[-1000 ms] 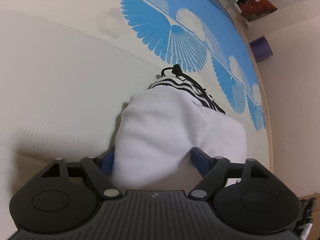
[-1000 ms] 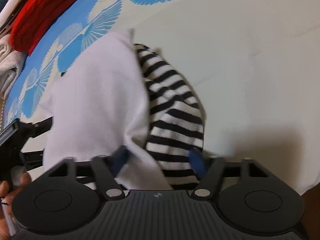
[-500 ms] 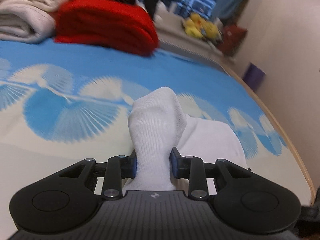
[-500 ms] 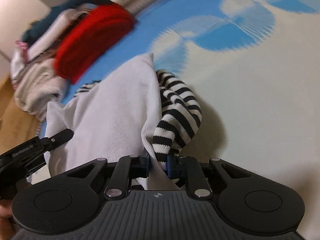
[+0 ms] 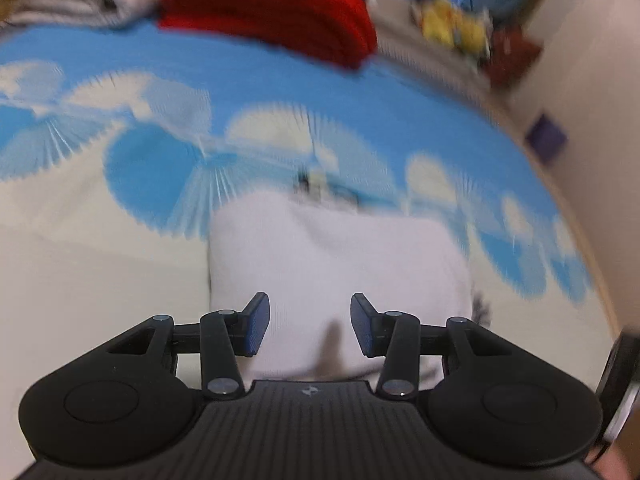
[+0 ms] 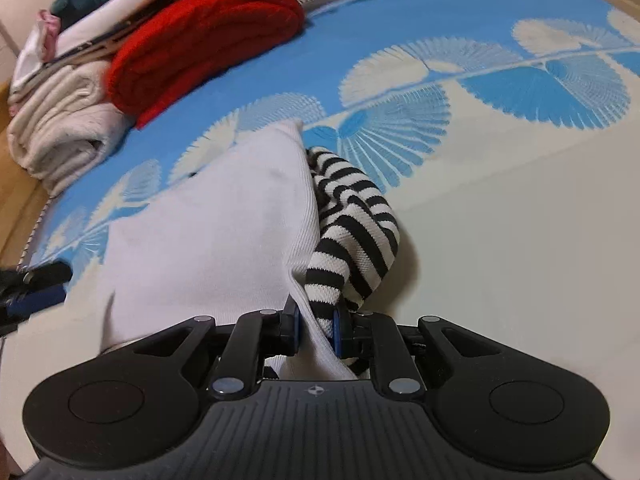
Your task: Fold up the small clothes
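Right hand-held gripper point(image 6: 316, 330) pinches white garment point(image 6: 208, 240) plus striped piece point(image 6: 352, 232) on bed point(image 6: 520, 260). Left hand-held gripper point(image 5: 310, 326) just opened, empty above cloth. Tip: carry edge across evenly, keep layers flat.

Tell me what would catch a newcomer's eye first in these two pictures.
Probably the white garment spread on the blue fan-patterned bedcover, with a black-and-white striped piece bunched against its right edge, both pinched in the right tongs. Next, the red folded knit stacked with cream clothes at the far left. The left tongs hang open above the white garment.
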A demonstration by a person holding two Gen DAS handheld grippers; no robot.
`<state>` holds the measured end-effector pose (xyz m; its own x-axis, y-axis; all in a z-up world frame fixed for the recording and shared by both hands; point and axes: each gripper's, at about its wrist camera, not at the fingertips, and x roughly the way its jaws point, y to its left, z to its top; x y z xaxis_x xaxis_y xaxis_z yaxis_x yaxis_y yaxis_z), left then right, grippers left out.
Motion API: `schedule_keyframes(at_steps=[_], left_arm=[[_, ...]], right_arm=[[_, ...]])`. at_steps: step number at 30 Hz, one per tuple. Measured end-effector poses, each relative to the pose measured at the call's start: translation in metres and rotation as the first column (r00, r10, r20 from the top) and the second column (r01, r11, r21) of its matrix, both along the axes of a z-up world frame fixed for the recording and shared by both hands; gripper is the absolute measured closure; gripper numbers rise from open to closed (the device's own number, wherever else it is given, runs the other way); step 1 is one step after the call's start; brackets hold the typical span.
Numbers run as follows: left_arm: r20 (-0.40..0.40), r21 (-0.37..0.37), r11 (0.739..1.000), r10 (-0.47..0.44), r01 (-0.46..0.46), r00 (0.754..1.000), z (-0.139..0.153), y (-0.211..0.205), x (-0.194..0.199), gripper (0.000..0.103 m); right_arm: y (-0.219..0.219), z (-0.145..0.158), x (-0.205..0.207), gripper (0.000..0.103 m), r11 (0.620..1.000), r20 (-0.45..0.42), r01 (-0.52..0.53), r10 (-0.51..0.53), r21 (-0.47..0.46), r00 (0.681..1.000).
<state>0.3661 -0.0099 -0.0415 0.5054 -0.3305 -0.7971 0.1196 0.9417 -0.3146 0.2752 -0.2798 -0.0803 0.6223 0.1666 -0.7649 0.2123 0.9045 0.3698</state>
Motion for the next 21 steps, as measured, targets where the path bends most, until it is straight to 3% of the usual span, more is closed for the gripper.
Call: schedule_keyframes(at_steps=[2, 4, 6, 11, 15, 18, 19, 21], left_arm=[[-0.089, 0.118, 0.991, -0.056, 0.066, 0.995, -0.026, -0.016, -0.001, 0.051], [-0.055, 0.236, 0.966, -0.096, 0.106, 0.994, -0.032, -0.026, -0.007, 0.039], [-0.022, 0.263, 0.96, -0.097, 0.1, 0.995, -0.022, -0.027, -0.014, 0.04], [0.052, 0.201, 0.97, -0.147, 0.133, 0.988, 0.006, -0.019, -0.034, 0.04], [-0.121, 0.195, 0.971, -0.117, 0.139, 0.986, -0.035, -0.007, -0.022, 0.03], [-0.137, 0.062, 0.998, -0.02, 0.029, 0.99, -0.022, 0.02, -0.023, 0.041], [-0.122, 0.048, 0.999, -0.01, 0.016, 0.993, -0.016, 0.025, -0.027, 0.041], [-0.094, 0.045, 0.999, -0.016, 0.021, 0.995, -0.006, 0.032, -0.033, 0.041]], right_arm=[[0.003, -0.003, -0.001, 0.087, 1.0, -0.009, 0.02, -0.02, 0.001, 1.0], [0.006, -0.003, -0.006, 0.081, 1.0, -0.012, 0.022, -0.023, -0.022, 1.0], [0.01, -0.001, -0.009, 0.074, 0.999, -0.021, 0.012, -0.013, -0.037, 1.0], [0.012, 0.015, -0.023, 0.063, 0.997, -0.01, -0.049, 0.048, -0.056, 0.999], [0.012, 0.008, -0.028, 0.063, 0.989, -0.084, -0.134, 0.129, -0.065, 0.988], [0.007, 0.004, -0.031, 0.079, 0.987, -0.109, -0.145, 0.137, -0.069, 0.985], [0.003, 0.008, -0.035, 0.09, 0.99, -0.091, -0.129, 0.123, -0.062, 0.988], [-0.002, 0.015, -0.042, 0.098, 0.991, -0.068, -0.106, 0.101, -0.079, 0.993]])
